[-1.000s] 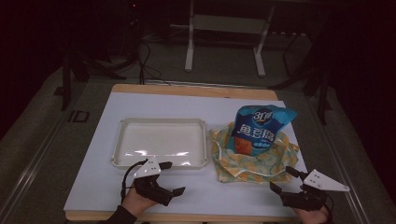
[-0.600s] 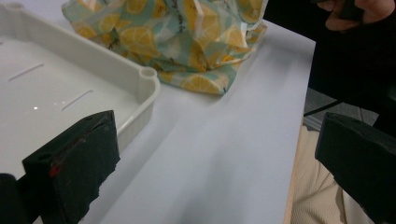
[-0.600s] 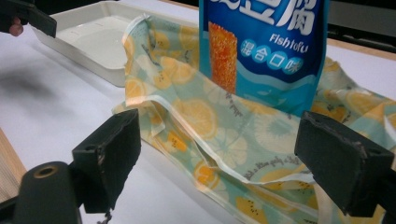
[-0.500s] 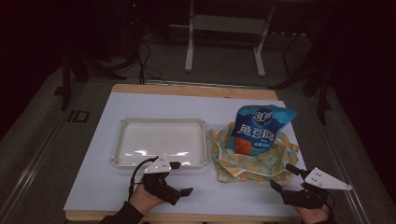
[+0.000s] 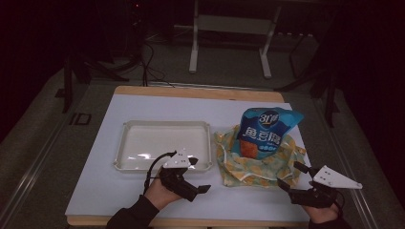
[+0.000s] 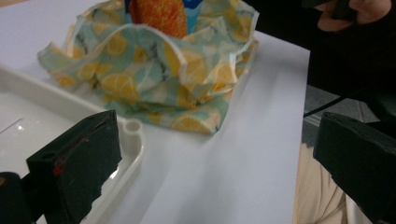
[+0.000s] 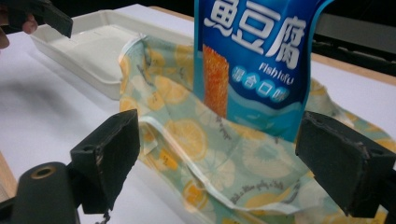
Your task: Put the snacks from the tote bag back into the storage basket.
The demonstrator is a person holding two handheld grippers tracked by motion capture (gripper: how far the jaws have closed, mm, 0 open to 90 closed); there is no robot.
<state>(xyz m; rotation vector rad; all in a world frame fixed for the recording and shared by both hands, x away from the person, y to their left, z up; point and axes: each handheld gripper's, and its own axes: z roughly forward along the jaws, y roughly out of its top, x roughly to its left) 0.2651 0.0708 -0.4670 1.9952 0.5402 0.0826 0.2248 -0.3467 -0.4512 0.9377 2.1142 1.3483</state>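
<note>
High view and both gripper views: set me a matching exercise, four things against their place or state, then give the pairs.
Things:
1. snack bag
2. white tray
3. lemon-print cloth bag
4. left gripper

Places or states:
A. empty, on the table's left half
B. jaws open, at the tray's near edge, holding nothing
C. blue, standing upright inside the cloth bag
D. crumpled open on the table, just right of the tray

Pairs: 1-C, 2-A, 3-D, 4-B
</note>
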